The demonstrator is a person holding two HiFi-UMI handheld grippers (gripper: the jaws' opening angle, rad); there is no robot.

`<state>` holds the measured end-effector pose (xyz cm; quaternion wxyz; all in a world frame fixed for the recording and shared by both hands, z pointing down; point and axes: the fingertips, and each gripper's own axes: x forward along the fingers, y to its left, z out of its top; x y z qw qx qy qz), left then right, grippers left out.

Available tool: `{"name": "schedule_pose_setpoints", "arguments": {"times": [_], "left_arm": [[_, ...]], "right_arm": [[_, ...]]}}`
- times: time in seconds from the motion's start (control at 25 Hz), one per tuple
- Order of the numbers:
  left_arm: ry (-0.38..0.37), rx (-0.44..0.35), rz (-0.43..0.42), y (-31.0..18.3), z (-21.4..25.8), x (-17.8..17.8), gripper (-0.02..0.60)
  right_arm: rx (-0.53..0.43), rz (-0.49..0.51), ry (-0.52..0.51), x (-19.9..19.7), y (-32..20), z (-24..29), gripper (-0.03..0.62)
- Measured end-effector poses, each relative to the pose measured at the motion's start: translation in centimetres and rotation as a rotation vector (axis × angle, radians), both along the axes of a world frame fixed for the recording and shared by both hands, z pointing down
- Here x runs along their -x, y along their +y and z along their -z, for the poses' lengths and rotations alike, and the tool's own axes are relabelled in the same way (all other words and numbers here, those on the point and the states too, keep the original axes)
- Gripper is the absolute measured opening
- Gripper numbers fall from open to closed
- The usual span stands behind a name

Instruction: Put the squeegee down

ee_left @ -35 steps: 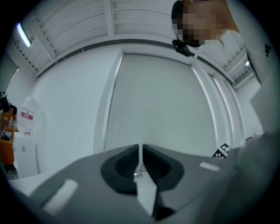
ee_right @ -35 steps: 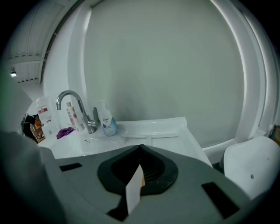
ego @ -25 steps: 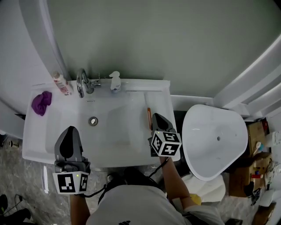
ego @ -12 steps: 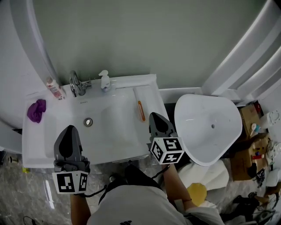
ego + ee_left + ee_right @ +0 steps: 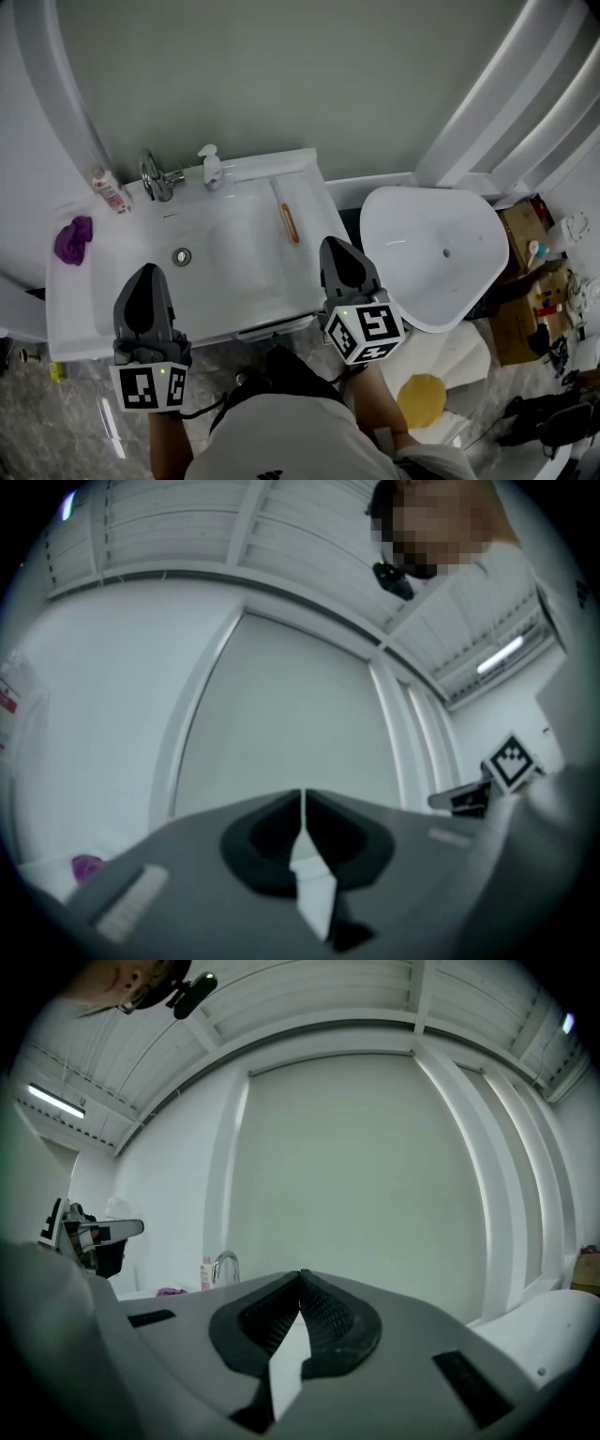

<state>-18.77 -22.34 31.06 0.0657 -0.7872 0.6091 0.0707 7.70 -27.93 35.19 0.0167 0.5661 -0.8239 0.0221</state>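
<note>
The left gripper (image 5: 302,797) has its jaws pressed together with nothing between them. The right gripper (image 5: 301,1279) is clenched the same way and is also empty. In the head view the left one hangs over the near-left part of the white sink (image 5: 84,309), and the right one just off its near-right corner. The squeegee (image 5: 290,223), orange, lies flat on the sink's right ledge, beyond the right gripper and apart from it. Along the far edge stand a faucet (image 5: 155,175), a soap dispenser (image 5: 210,165) and a small bottle (image 5: 109,190). A purple cloth (image 5: 73,239) lies on the left ledge. A white bowl (image 5: 422,281) sits to the right of the sink.
</note>
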Motion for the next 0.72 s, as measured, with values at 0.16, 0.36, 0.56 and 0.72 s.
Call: {"name": "schedule_pose_setpoints", "arguments": {"times": [0.16, 0.36, 0.56, 0.72], "left_arm": [[0.004, -0.009, -0.013, 0.9, 0.2, 0.0, 0.017], [0.004, -0.018, -0.022, 1.8, 0.5, 0.1, 0.015], [0.007, -0.031, -0.032, 2.4, 0.8, 0.4, 0.015], [0.006, -0.035, -0.032, 2.7, 1.0, 0.7, 0.015]], "right_arm": [[-0.050, -0.014, 0.008, 0.0, 1.8, 1.1, 0.002], [-0.082, -0.033, -0.004, -0.3, 3.5, 1.9, 0.002], [-0.102, -0.034, -0.007, 0.0, 4.4, 2.3, 0.002], [-0.114, -0.038, -0.013, 0.2, 4.7, 2.6, 0.002]]}}
